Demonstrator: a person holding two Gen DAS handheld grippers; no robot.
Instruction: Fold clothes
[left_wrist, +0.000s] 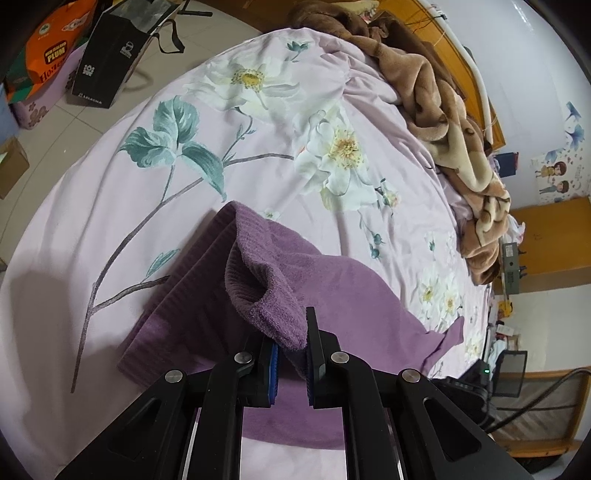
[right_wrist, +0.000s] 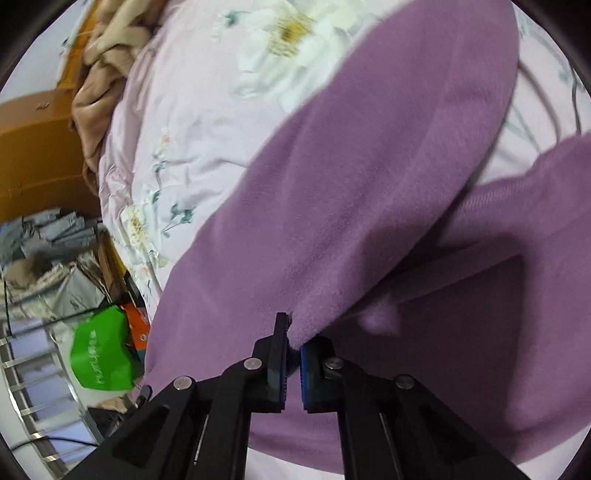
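Note:
A purple knit garment (left_wrist: 354, 295) lies on a pink floral bedsheet (left_wrist: 147, 206), its ribbed hem (left_wrist: 192, 288) spread toward the left. My left gripper (left_wrist: 291, 343) is shut on a raised fold of the purple fabric near that hem, and the cloth bulges up between the black fingers. In the right wrist view the same purple garment (right_wrist: 369, 184) fills most of the picture. My right gripper (right_wrist: 293, 339) is shut on a fold along its edge, with the cloth pinched between the blue pads. The part of the garment under both grippers is hidden.
A brown and beige blanket (left_wrist: 443, 122) is heaped along the far side of the bed by an orange headboard (left_wrist: 476, 74). A black paper bag (left_wrist: 107, 59) and boxes stand on the tiled floor. A green bag (right_wrist: 103, 358) and clutter lie beside the bed.

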